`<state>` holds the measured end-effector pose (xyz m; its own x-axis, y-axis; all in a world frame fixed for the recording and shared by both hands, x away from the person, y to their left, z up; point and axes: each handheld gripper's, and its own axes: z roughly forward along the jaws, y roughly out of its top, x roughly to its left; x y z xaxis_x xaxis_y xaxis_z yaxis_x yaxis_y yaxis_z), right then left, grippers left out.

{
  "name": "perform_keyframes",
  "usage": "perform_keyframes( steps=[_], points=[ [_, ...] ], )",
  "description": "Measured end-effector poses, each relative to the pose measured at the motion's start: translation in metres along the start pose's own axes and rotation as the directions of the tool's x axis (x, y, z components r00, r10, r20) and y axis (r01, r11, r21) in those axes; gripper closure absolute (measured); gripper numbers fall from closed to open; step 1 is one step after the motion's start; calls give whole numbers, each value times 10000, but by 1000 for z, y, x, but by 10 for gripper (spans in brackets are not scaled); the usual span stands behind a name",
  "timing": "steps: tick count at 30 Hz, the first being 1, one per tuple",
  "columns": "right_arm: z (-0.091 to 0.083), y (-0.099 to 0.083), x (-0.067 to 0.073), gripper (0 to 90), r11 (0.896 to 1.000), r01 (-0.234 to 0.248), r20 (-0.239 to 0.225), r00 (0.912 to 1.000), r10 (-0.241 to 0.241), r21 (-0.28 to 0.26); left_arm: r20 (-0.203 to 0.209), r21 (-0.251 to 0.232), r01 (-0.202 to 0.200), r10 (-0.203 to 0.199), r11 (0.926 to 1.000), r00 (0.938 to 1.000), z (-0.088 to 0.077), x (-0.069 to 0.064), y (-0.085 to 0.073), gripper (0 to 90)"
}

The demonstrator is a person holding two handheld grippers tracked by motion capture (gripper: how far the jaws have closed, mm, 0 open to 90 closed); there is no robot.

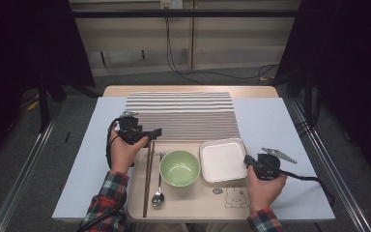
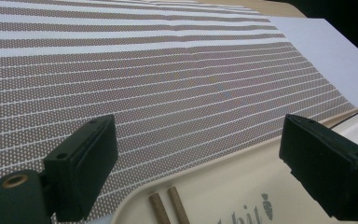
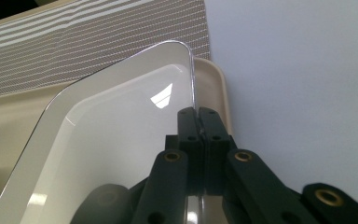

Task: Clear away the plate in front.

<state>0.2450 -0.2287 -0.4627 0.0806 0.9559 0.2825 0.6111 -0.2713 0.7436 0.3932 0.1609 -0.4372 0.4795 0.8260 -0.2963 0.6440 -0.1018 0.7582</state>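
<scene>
In the high view, the right tool sits at lower right of the frame, its jaws clamped on the right rim of the white square plate, which rests on the beige tray beside the green bowl. The right gripper view shows the black jaws pinched together over the plate's glossy edge. The left tool, left of centre, stands wide and holds nothing, hovering above the far ends of the chopsticks, near the striped placemat. A spoon lies between chopsticks and bowl.
</scene>
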Motion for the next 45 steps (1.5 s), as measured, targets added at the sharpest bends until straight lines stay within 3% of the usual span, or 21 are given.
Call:
perform_keyframes(
  steps=[24,31,36,41,45],
  points=[
    [-15,-10,-2,899,9999,136,-668,9977,-135,12,-60,-1,37,-37,10000,10000,2,-3,2,111],
    [-18,-9,-5,738,9975,448,-798,9956,-490,-541,-143,-66,84,-85,9999,9999,-2,-2,2,110],
    [-20,-7,-9,514,9862,1018,-1316,9841,-1190,-1306,-198,-170,103,-107,9998,9997,-7,-2,3,108],
    [-23,-1,-15,454,9719,1609,-1614,9686,-1890,-1720,-318,-262,200,-208,9995,9993,-14,0,2,106],
    [-24,5,-21,372,9559,2217,-1768,9504,-2560,-1924,-512,-216,283,-294,9994,9983,-19,3,0,99]
  ],
)
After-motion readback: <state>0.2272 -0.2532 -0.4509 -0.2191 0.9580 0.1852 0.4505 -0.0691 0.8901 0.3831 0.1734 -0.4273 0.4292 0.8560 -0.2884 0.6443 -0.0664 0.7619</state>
